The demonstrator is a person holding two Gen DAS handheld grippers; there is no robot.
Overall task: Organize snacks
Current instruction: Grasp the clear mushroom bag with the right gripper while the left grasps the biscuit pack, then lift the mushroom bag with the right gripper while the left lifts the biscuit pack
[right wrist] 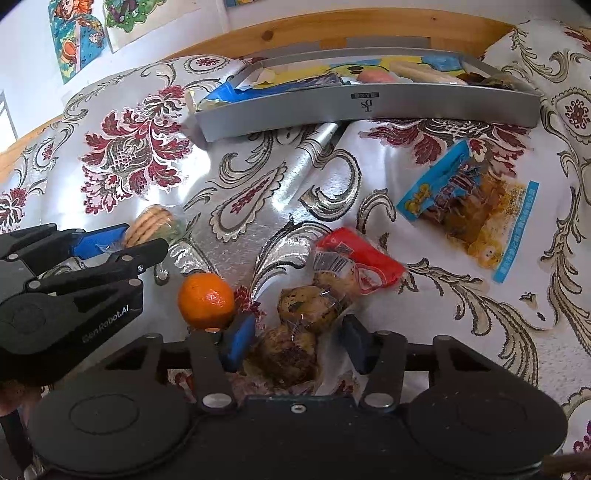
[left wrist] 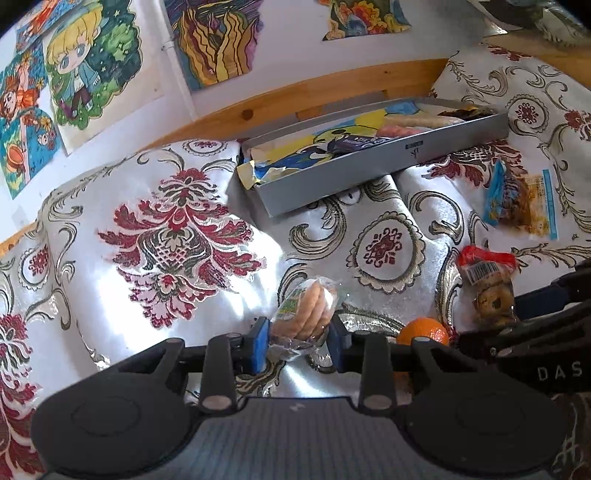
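Observation:
A clear-wrapped biscuit pack (left wrist: 308,314) lies on the patterned cloth, its near end between the blue pads of my left gripper (left wrist: 296,343), which is shut on it. The right wrist view shows the same pack (right wrist: 149,221) at the left. A bag of dark cookies with a red top (right wrist: 325,291) lies between the jaws of my right gripper (right wrist: 293,345); they straddle it and stand open. An orange (right wrist: 206,300) sits just left of that bag. A grey flat box (right wrist: 369,107) holding several snacks rests at the back.
A blue-and-yellow snack bag (right wrist: 469,210) lies right of centre on the cloth (right wrist: 277,177). A wooden rail (right wrist: 332,29) and a wall with drawings run behind the box. The cloth is creased and shiny, with bare stretches at the left (left wrist: 147,258).

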